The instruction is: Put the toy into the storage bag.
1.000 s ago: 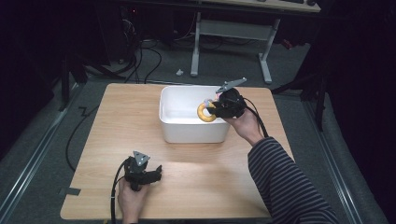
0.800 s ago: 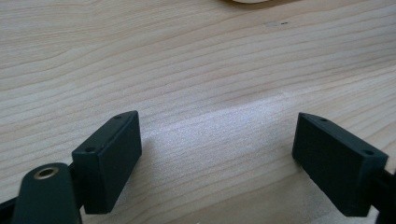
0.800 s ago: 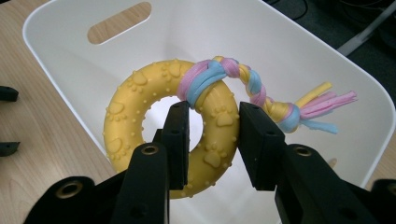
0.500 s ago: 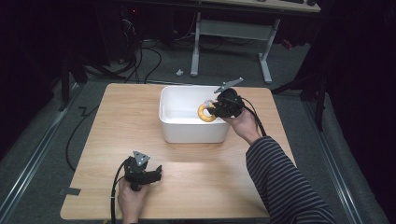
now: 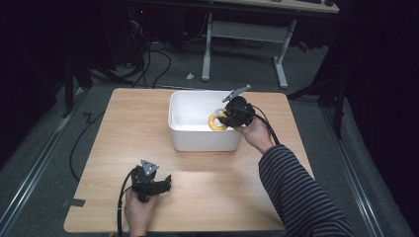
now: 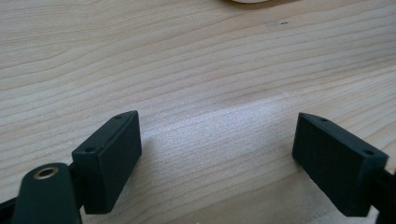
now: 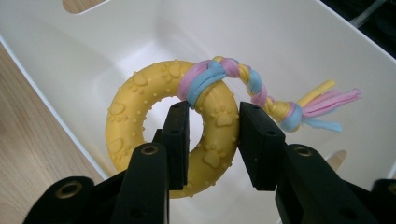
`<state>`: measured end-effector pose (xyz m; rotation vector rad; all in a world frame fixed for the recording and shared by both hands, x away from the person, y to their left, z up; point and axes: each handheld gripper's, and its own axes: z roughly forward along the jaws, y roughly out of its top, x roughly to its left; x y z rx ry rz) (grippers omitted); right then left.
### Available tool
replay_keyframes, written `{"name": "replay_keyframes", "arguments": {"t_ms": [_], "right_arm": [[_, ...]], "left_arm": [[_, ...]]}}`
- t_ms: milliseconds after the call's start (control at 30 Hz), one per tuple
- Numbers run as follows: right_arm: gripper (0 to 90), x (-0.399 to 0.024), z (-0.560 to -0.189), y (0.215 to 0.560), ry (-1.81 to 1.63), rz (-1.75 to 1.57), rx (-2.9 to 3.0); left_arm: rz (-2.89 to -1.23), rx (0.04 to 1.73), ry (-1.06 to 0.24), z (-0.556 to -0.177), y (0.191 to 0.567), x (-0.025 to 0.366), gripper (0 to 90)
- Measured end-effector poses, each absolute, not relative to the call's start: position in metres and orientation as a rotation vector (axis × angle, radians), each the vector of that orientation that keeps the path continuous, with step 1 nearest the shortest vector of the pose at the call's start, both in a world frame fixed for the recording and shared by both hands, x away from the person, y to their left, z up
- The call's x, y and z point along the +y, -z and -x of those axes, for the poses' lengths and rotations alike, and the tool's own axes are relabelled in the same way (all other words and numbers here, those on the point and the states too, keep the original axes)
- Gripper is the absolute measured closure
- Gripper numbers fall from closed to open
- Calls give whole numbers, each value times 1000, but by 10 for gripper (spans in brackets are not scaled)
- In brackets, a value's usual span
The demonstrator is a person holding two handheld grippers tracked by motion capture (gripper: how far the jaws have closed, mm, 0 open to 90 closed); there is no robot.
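The right gripper [image 7: 208, 140] clamps the yellow ring toy [image 7: 140, 126] and holds it above the white bin [image 5: 184, 137] at the tabletop's far edge; I'd judge only the release remains. The left gripper [image 6: 217, 158] rests wide open, empty, near the front edge.

High view: overhead, facing forward and down on the light wooden table [image 5: 207, 197].
Gripper views: close, along black jaws.
Shared: the tabletop.
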<state>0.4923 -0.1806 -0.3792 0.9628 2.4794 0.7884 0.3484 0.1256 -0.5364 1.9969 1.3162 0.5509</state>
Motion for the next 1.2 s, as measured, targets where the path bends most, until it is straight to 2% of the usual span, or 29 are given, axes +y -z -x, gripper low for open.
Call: {"name": "replay_keyframes", "arguments": {"t_ms": [300,467,1200], "right_arm": [[707,-179,-493,378,-801,-963,2489],[707,-183,-490,376,-809,-962,2484],[560,-253,-455,358,-992,-1052,2357]], "left_arm": [[-1996,1316,-550,-348,536,125,159],[-1998,1315,-549,-348,536,125,158],[-1997,1316,-550,-348,536,125,157]]}}
